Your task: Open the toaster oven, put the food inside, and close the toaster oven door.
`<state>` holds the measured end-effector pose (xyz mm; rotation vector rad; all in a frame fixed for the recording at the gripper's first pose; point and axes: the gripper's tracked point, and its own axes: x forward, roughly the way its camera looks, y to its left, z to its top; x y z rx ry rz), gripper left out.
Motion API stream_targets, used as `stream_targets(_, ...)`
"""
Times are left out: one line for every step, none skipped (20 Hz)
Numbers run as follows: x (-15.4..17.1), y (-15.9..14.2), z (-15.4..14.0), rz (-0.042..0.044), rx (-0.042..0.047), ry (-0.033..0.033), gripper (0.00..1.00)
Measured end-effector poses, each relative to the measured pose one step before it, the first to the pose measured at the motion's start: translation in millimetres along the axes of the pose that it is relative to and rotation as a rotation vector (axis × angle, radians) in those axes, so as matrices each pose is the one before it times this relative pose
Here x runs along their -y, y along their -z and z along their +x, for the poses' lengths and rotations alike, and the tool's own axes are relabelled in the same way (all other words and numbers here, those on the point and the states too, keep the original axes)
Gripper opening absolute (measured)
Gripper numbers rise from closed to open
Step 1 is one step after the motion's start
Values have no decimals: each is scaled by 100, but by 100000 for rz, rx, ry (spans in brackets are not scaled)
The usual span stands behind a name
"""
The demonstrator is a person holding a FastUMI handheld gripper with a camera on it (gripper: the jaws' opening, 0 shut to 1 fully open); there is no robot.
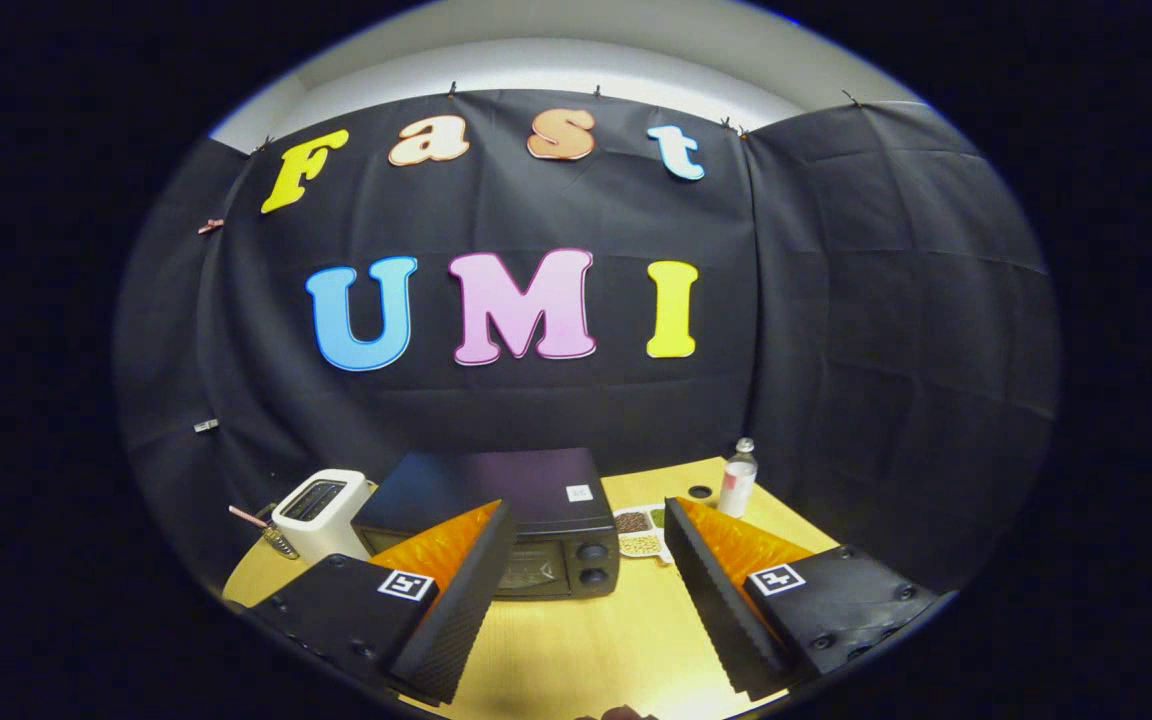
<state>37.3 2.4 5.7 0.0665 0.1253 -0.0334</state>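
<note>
The gripper (591, 545) is held above the near part of a yellow table (576, 640), its two fingers spread wide apart with nothing clamped between them. The toaster oven (506, 520) is seen at twelve o'clock from the fingers, just ahead of them and a little toward eleven, standing on the table with its door shut. Part of its glass front is covered by the left finger (461, 610), while its two knobs (591, 563) are left in plain sight in the gap between the fingers.

The food is found at one o'clock: a white divided tray (641, 532) laid flat just beside the oven's right side, its compartments filled with what look like beans or grains; the exact contents cannot be told. Its right part is hidden behind the right finger (711, 590).

A white pop-up toaster (319, 510) is placed at ten o'clock, just beside the oven's left side. A small utensil (271, 530) is spotted to the left of that toaster, too small to be identified. A plastic bottle (737, 478) is stood upright at two o'clock, beyond the right finger, near the table's far corner.
</note>
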Motion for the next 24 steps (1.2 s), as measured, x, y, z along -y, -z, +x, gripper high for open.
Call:
stream_targets(646,-717,-827,-2148,1167,278,99)
stream_targets(507,-431,-549,-1926,420,-193,99)
stream_targets(252,-92,-666,-1128,45,-432,99)
stream_targets(376,101,-504,-9,-101,-239,99)
stream_targets(-89,-40,-409,941,-189,-1135,99)
stream_targets(-52,-223,-282,1382,451,-1534,99)
stream_targets(-101,-188,-319,1624,498,-1517,99)
stream_targets(-159,-195,-50,1140,370,-1896,99)
stream_targets(-269,43,59,692,74,-1965,99)
stream_targets(-182,140,246,614,-997,-1966,99)
stream_targets(-314,347,120,-109,-1791,-3284,99)
stream_targets(-30,149,307,-804,-1321,-2388,99)
stream_targets(328,-131,406,-472,-892,-1431,99)
stream_targets(103,-222,370,-137,-207,-1873,99)
stream_targets(191,-113,564,413,-551,-885,99)
stream_targets(309,-337,505,662,158,-927,99)
stream_targets(265,-437,456,631,155,-553,99)
stream_targets(474,-411,418,599,46,-98,99)
stream_targets(366,-613,300,485,727,118,99)
stream_targets(532,-482,239,399,367,666,99)
stream_targets(322,-283,128,432,520,327,99)
stream_targets(287,-239,234,260,272,402,99)
stream_targets(83,-203,-60,225,-51,186,99)
stream_targets(185,-89,107,118,-326,379,99)
